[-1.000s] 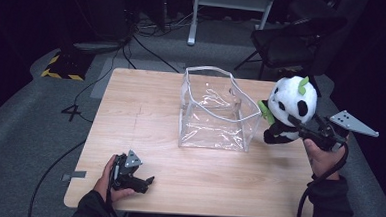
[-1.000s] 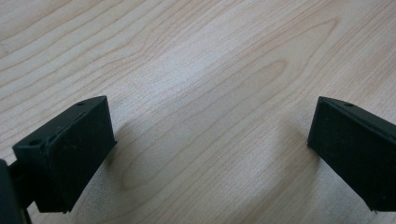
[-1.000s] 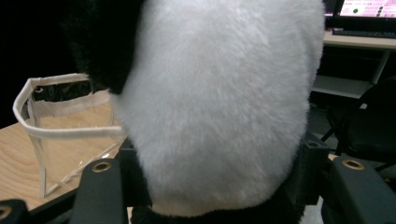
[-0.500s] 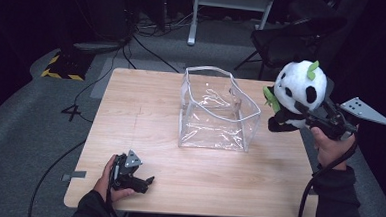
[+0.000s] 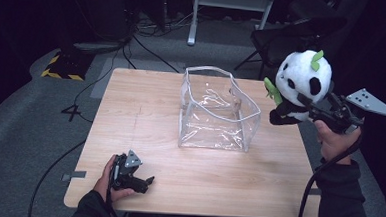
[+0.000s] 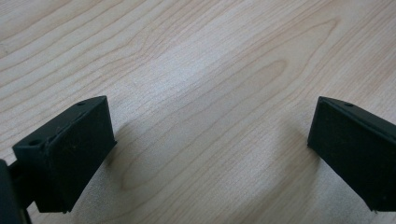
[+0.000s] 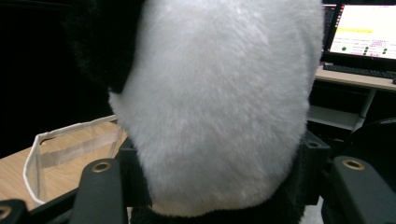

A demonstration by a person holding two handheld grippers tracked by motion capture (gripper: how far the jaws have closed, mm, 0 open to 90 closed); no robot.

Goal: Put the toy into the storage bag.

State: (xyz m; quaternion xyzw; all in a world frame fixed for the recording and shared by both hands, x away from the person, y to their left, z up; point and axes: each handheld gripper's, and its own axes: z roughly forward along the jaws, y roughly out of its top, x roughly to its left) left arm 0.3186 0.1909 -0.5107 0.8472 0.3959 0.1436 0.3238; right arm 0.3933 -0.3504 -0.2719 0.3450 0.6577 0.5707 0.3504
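- Jaws of the right gripper (image 5: 301, 108) are closed on a black-and-white plush panda toy with green ears (image 5: 297, 79), pinching its lower body and holding it in the air off the right edge of the pale wooden table (image 5: 145, 121).
- Seen along those jaws in the right gripper view, the panda's (image 7: 215, 102) white fur bulges wide between them.
- Beside the toy, to its left, a clear soft plastic bin with a white rim (image 5: 218, 110) stands open-topped at the middle of the table, slightly sagging.
- At the near left corner, the left gripper (image 5: 127, 174) rests on the table in a hand, its jaws spread wide with bare wood between them (image 6: 210, 116), holding nothing.
- Likely risks: the grip is low on a top-heavy, squashy toy, so the head could tip or the plush slide out.
- If the panda is headed for the bin, its floppy wall may fold or the bin may skid when nudged, since nothing steadies it.
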